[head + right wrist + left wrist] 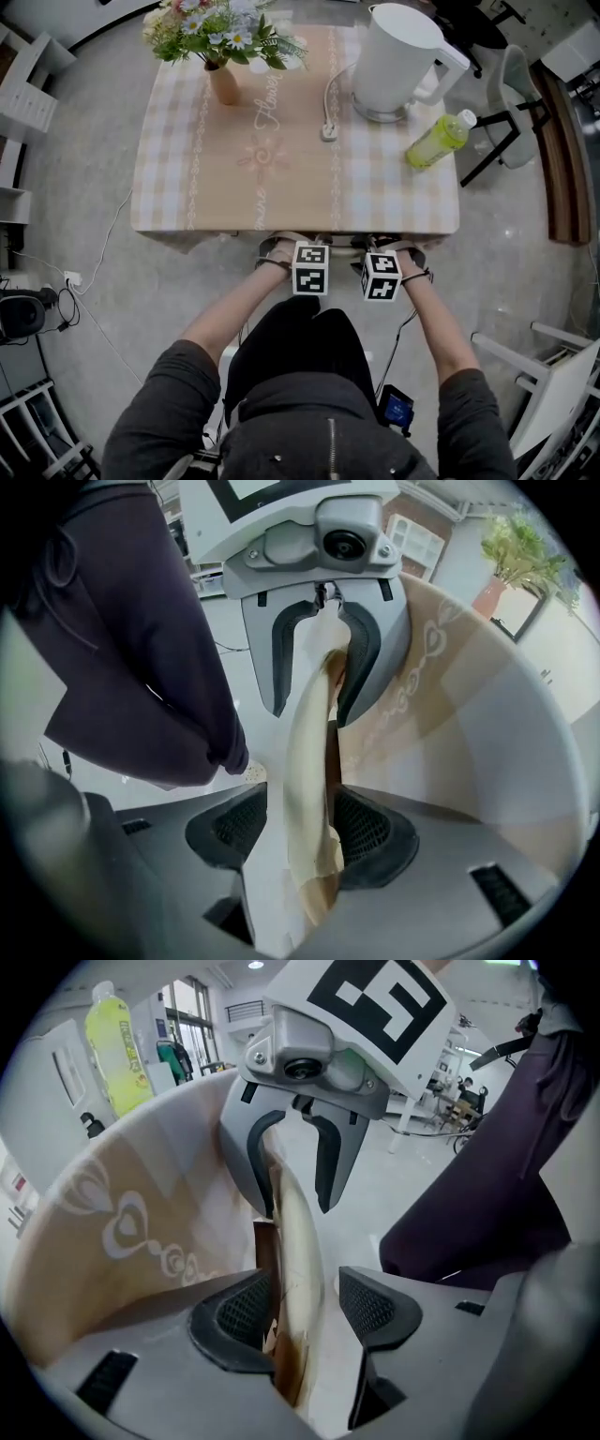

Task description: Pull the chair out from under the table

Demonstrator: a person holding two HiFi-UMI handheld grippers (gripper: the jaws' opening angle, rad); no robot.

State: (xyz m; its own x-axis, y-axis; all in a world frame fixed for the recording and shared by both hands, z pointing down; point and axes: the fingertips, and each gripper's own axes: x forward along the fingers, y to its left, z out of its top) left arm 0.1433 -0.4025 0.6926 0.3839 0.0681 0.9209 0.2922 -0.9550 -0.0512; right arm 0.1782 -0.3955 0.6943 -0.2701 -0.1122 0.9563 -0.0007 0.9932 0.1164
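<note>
Two tools at the worktop (187,202) edge | left tool (305,1305): jaws spread, cream chair back (298,1232) between | right tool (298,832): released, straddling same chair back.

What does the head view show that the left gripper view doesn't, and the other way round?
Only the head view shows the flowers and the white kettle. Only the left gripper view shows the left gripper up close, its jaws open on either side of the cream top edge of the chair back. Both views show the green bottle and the tablecloth.
</note>
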